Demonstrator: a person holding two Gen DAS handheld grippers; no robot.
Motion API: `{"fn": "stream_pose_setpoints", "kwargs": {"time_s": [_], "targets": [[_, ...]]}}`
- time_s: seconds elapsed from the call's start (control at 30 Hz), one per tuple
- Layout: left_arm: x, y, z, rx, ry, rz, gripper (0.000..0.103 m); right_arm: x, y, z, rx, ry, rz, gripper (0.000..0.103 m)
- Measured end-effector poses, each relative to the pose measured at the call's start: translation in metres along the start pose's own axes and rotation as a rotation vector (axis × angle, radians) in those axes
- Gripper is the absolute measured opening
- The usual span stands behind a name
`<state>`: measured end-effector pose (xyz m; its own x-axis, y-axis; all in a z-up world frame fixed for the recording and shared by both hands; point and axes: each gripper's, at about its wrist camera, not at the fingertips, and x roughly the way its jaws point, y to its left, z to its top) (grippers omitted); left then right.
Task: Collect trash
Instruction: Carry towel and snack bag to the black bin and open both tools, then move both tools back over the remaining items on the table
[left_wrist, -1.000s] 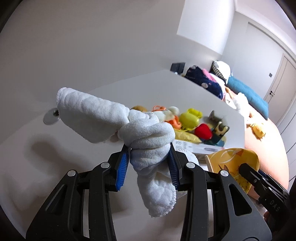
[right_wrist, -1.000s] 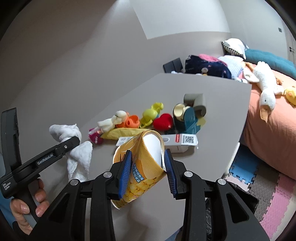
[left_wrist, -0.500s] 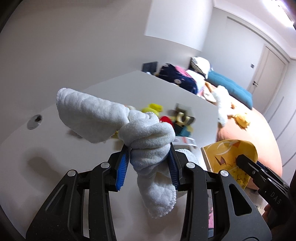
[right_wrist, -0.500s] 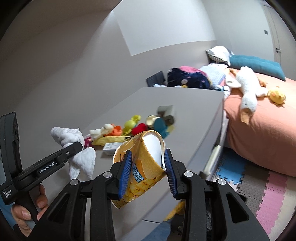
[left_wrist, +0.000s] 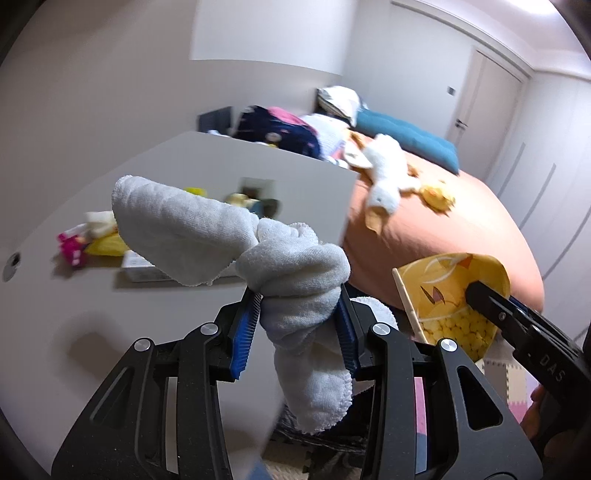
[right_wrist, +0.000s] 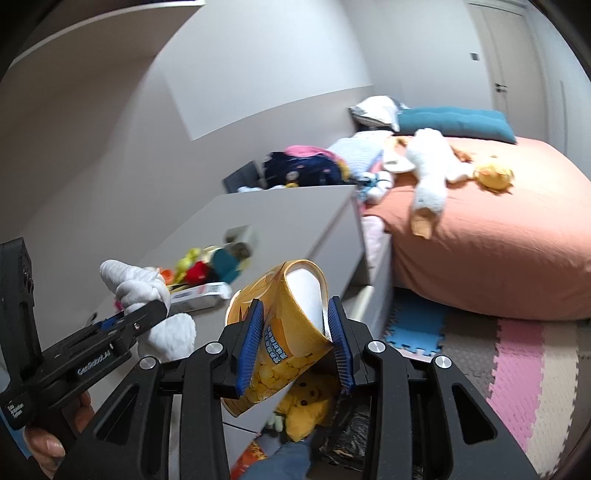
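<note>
A bedroom is shown, with toys left on the grey counter beside the bed. A knotted cloth is clamped in the left tool, a crushed popcorn cup in the right tool. The cup could be dropped if swung fast. Since earlier, both have been carried off the counter toward the floor.

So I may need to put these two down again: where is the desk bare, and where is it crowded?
The desk is bare on the near side, between the flat white box and its front edge, and on the far stretch toward the dark bundle. The toy pile crowds the middle.
</note>
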<state>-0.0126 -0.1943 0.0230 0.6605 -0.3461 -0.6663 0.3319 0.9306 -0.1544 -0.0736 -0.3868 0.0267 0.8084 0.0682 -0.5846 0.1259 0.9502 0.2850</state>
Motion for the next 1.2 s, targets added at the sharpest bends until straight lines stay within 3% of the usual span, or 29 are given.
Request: {"fn": "stream_pose_setpoints", "kwargs": {"time_s": [0.17, 0.27, 0.3, 0.33, 0.37, 0.4, 0.53, 0.77, 1.2], "targets": [[0.018, -0.038, -0.002, 0.084, 0.037, -0.052, 0.039, -0.008, -0.035, 0.0, 0.059, -0.006, -0.057, 0.038], [0.03, -0.059, -0.004, 0.136, 0.065, -0.081, 0.046, -0.008, -0.054, 0.001, 0.093, -0.003, -0.094, 0.04], [0.034, -0.063, -0.005, 0.149, 0.074, -0.085, 0.061, -0.009, -0.058, 0.001, 0.1, -0.003, -0.107, 0.045], [0.038, -0.069, -0.005, 0.163, 0.075, -0.086, 0.082, -0.011, -0.065, 0.001, 0.119, -0.014, -0.132, 0.059], [0.039, -0.076, -0.006, 0.181, 0.064, -0.082, 0.091, -0.015, -0.072, 0.001, 0.141, -0.031, -0.157, 0.068], [0.039, -0.081, -0.007, 0.201, 0.056, -0.077, 0.096, -0.016, -0.078, 0.002, 0.154, -0.038, -0.171, 0.069], [0.045, -0.098, -0.009, 0.261, 0.057, -0.08, 0.096, -0.024, -0.097, 0.004, 0.192, -0.066, -0.222, 0.071], [0.051, -0.101, -0.009, 0.251, 0.08, -0.095, 0.096, -0.024, -0.105, 0.004, 0.202, -0.075, -0.225, 0.073], [0.043, -0.075, -0.003, 0.205, 0.062, -0.056, 0.096, -0.004, -0.077, 0.008, 0.143, -0.043, -0.188, 0.073]]}}
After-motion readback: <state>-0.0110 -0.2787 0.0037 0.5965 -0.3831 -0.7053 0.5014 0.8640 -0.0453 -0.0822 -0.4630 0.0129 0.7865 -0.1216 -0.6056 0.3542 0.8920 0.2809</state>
